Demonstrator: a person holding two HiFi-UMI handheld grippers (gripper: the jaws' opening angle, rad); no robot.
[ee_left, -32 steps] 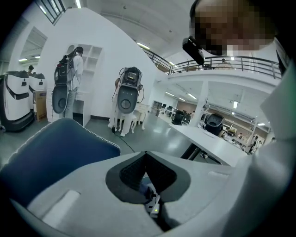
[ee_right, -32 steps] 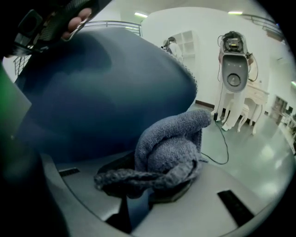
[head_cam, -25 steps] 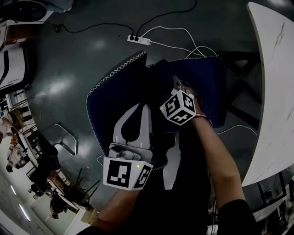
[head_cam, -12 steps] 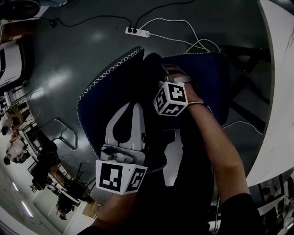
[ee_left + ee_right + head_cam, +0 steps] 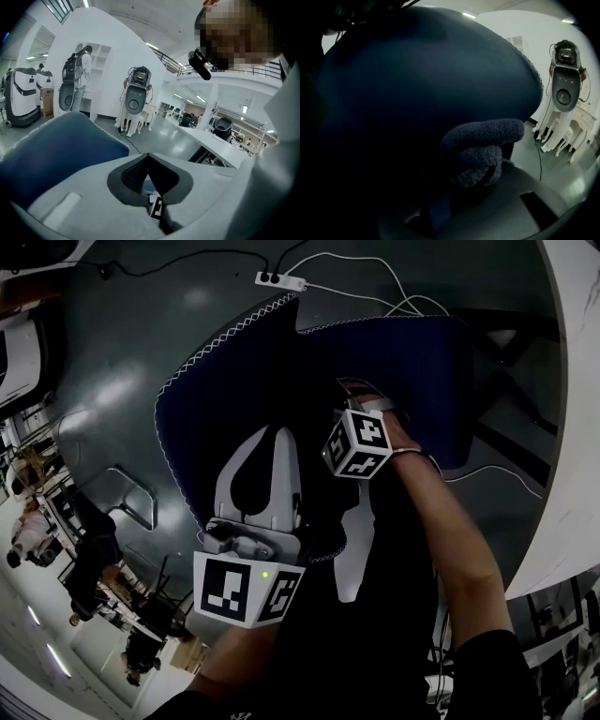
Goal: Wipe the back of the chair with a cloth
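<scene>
The blue chair's back (image 5: pixel 216 399), edged with white stitching, fills the middle of the head view, with its seat (image 5: pixel 422 362) to the right. My right gripper (image 5: pixel 474 187) is shut on a dark terry cloth (image 5: pixel 480 145), which presses against the chair back (image 5: pixel 422 84). In the head view only its marker cube (image 5: pixel 359 442) shows, and the jaws and cloth are lost in shadow. My left gripper (image 5: pixel 270 432) lies against the chair back lower left, jaws shut with nothing between them. The same gripper (image 5: pixel 148 157) shows its tips meeting beside the blue chair (image 5: pixel 61 145).
A white power strip (image 5: pixel 279 280) and loose cables (image 5: pixel 375 301) lie on the grey floor beyond the chair. A white table (image 5: pixel 572 427) curves along the right. White robot units (image 5: pixel 137 96) and a person stand farther off.
The right gripper with the cloth has slid a little along the chair back, away from its top edge. The left gripper stays where it was. The head view has tilted.
</scene>
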